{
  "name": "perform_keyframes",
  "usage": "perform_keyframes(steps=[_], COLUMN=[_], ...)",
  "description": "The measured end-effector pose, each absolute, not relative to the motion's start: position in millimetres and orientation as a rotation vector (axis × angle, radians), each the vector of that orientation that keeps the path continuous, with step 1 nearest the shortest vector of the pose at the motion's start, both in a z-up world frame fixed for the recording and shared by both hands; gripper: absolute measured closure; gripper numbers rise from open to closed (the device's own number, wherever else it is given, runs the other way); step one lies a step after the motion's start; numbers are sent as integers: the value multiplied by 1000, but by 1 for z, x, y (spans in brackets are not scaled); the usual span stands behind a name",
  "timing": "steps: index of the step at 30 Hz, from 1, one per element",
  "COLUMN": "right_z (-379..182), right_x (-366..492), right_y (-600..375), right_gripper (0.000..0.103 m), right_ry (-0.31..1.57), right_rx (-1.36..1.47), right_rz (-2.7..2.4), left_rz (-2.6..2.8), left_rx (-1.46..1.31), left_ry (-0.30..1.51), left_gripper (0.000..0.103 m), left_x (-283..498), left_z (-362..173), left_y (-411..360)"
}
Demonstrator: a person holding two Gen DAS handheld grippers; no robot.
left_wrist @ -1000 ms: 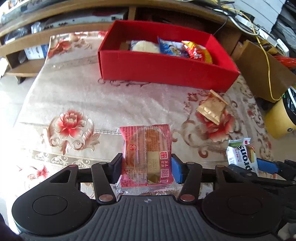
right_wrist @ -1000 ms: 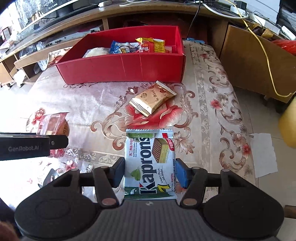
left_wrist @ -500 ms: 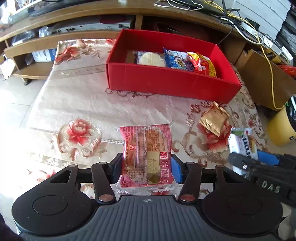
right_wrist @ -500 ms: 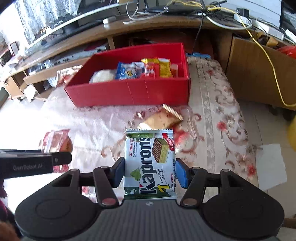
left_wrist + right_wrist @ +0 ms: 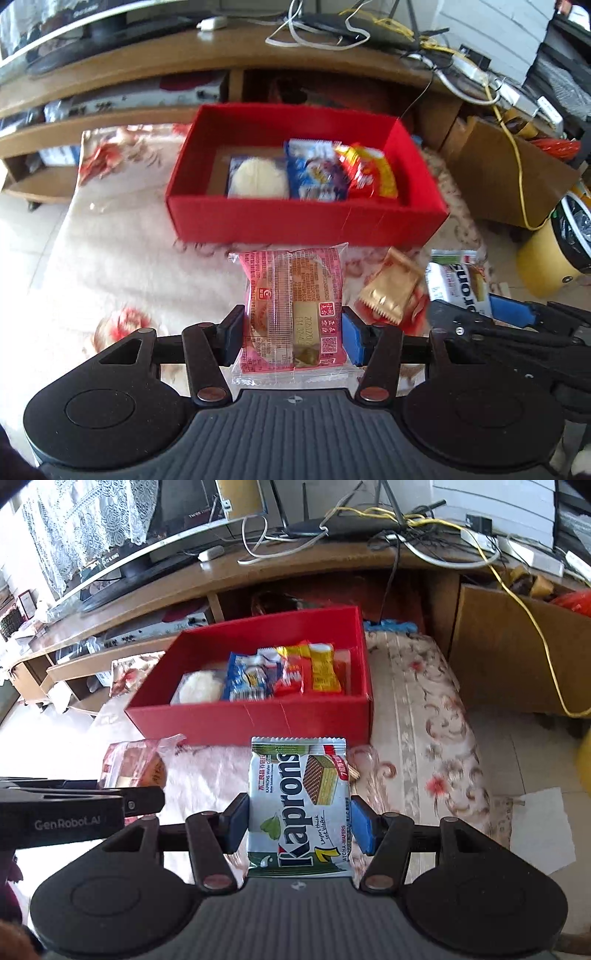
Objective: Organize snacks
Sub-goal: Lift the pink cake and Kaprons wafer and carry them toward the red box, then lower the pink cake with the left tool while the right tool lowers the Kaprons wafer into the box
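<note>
A: What does the left gripper (image 5: 292, 334) have between its fingers?

B: A pink cake packet (image 5: 293, 308). The fingers press it from both sides and it is off the table (image 5: 110, 266). The right gripper (image 5: 298, 821) is closed the same way on a green Kaprons wafer pack (image 5: 298, 805).

A: And where is the red box (image 5: 255, 716)?

B: On the table beyond both packs, open on top. Inside, in a row, are a white round cake (image 5: 201, 687), a blue packet (image 5: 248, 677) and a red and yellow packet (image 5: 308, 670); the left part looks free.

A: Is anything between the grippers and the box?

B: Only a gold packet (image 5: 389, 290) on the floral cloth, near the box's front wall, between the two grippers. Behind the box is a wooden shelf unit (image 5: 258, 579) with many cables (image 5: 406, 528), and a cardboard box (image 5: 509, 646) stands to the right.
</note>
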State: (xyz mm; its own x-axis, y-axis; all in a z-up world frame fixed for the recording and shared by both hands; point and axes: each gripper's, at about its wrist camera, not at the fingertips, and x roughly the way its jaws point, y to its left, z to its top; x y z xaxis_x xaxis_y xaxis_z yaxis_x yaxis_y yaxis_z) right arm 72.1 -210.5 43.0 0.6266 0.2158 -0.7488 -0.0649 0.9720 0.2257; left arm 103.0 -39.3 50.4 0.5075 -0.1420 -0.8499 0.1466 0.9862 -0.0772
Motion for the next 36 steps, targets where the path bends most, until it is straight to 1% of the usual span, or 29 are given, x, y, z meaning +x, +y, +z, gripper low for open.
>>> perform_keyframes(steps=[3, 18, 36], right_z=[47, 43, 36], right_x=[84, 143, 207], right_y=[-213, -222, -216], right_gripper=[49, 49, 49], right_ry=[848, 834, 831], right_rx=[214, 265, 247], right_rz=[183, 203, 182], left_rz=[-181, -170, -159], left_rx=[16, 47, 57], left_ry=[1005, 957, 932], left_gripper=[43, 43, 43], left_x=[112, 167, 225], left_z=[55, 61, 51], left_y=[-45, -60, -60])
